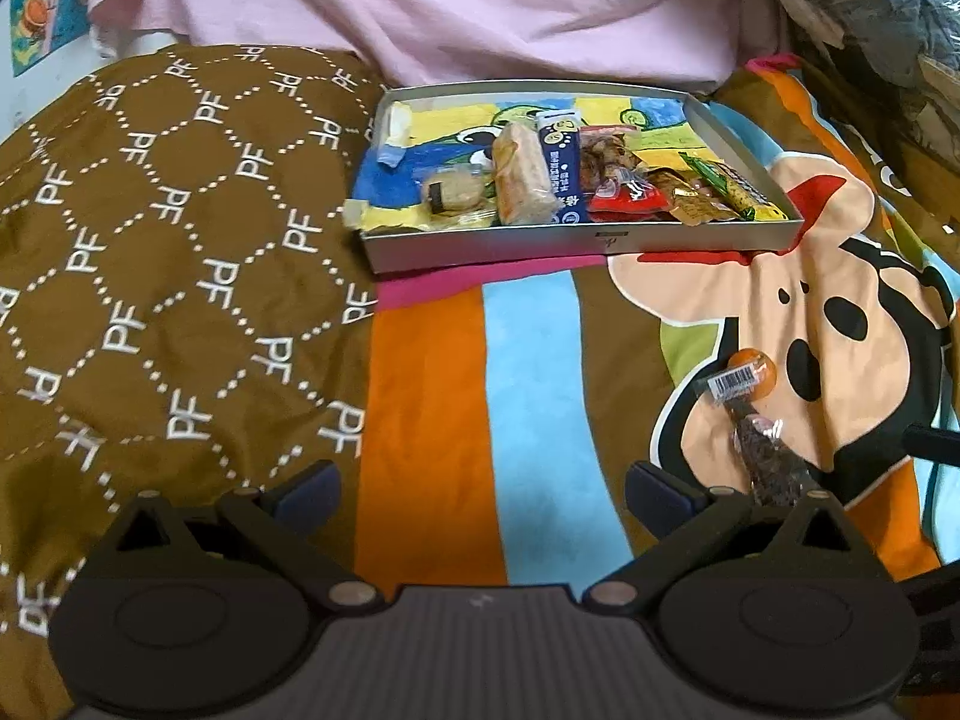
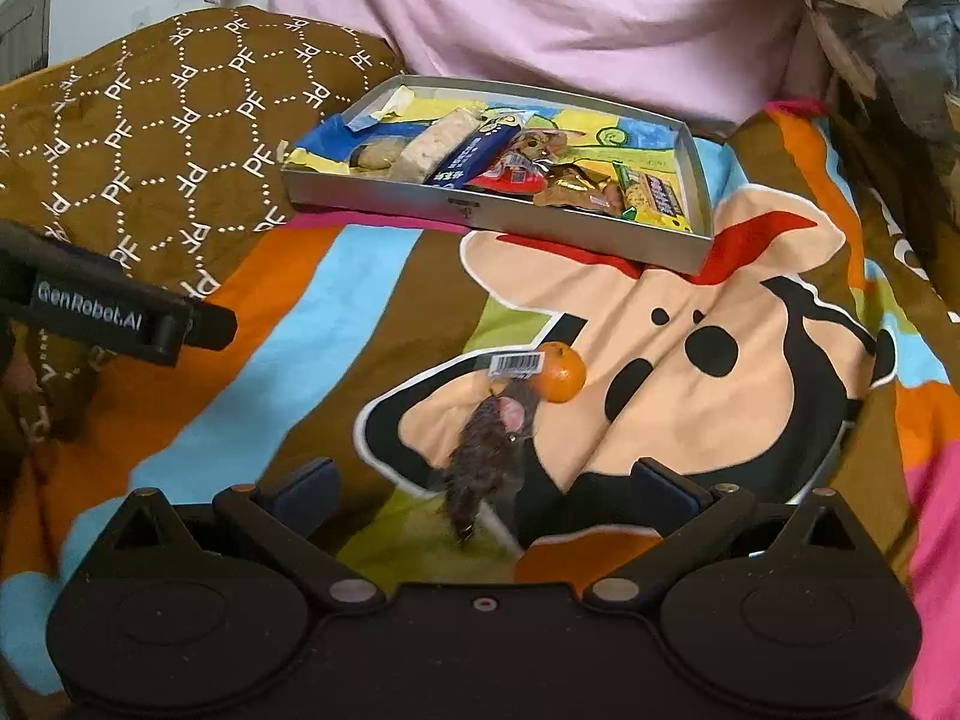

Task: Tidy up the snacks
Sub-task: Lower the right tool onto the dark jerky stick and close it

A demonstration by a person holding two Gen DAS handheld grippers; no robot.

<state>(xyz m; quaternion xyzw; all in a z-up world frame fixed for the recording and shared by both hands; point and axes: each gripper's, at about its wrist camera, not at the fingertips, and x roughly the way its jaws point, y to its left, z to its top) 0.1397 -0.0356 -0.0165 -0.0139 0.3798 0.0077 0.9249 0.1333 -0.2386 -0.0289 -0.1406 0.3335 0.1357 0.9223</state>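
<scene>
Left gripper (image 1: 483,489) was spread wide, nothing between its fingers, over the striped cartoon-print blanket (image 1: 432,420). Right gripper (image 2: 483,489) was also released and wide, holding nothing. A clear packet of dark dried snack with a barcode label (image 2: 489,450) lay on the blanket just ahead of the right gripper, its near end between the fingertips, touching neither pad. A small orange fruit (image 2: 561,375) sat against the packet's far end. The shallow grey metal tray (image 2: 480,213), farther back, held several wrapped snacks in a row. A brown patterned pillow (image 1: 150,240) lay left of the tray.
</scene>
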